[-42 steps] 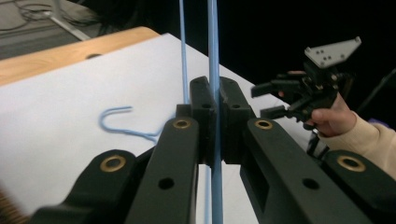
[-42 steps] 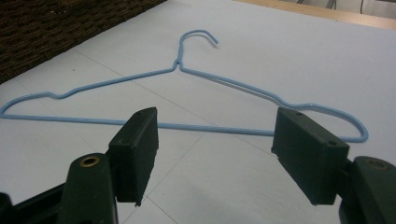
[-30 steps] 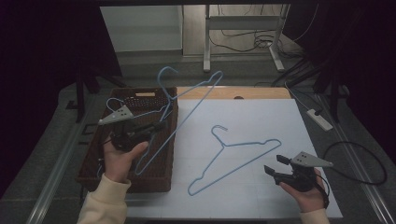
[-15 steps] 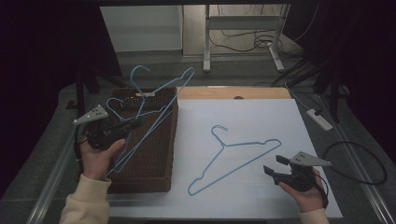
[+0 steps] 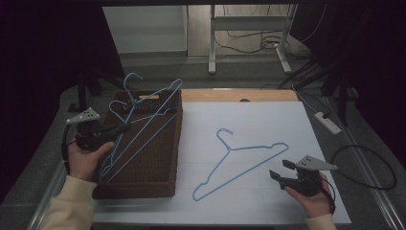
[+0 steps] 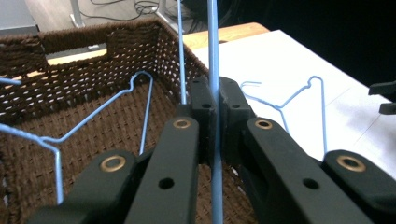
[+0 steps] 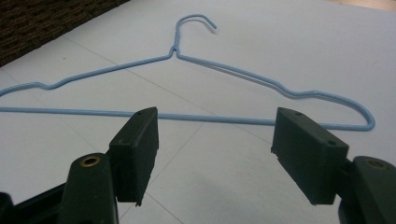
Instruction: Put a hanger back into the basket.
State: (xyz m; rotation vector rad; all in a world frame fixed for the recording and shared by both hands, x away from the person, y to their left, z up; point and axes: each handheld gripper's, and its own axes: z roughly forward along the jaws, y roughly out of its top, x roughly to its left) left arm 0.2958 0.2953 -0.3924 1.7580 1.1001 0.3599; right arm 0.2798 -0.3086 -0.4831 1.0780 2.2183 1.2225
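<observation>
Left hand (image 5: 86, 155) sits at the left edge of the wicker basket (image 5: 143, 184), cream sleeve entering from the bottom left. The left gripper (image 5: 125, 127) lies roughly level and points right, over the basket. Its jaws are clamped fully on the wire of a blue wire hanger (image 5: 143, 125); in the left gripper view that wire (image 6: 214, 93) runs straight up between the pressed pads.

Held hanger: raised above the basket, tilted. Its long axis runs from the basket's near left corner up to the far right rim, with the hook (image 5: 131, 81) above the far left rim. More blue wire lies inside the basket (image 6: 93, 116); how it is arranged cannot be made out.

Right hand (image 5: 311, 194) rests at the near right of the white table sheet (image 5: 268, 120). The right gripper (image 5: 278, 170) points left towards a second blue hanger (image 5: 239, 163), jaws spread wide with nothing between them.

Second hanger: flat on the sheet, just beside the right gripper's tips, not touching. Its long bar runs diagonally from near left to far right, hook (image 5: 224, 132) towards the far side. In the right gripper view the bar (image 7: 210, 119) lies crosswise just beyond both pads.
</observation>
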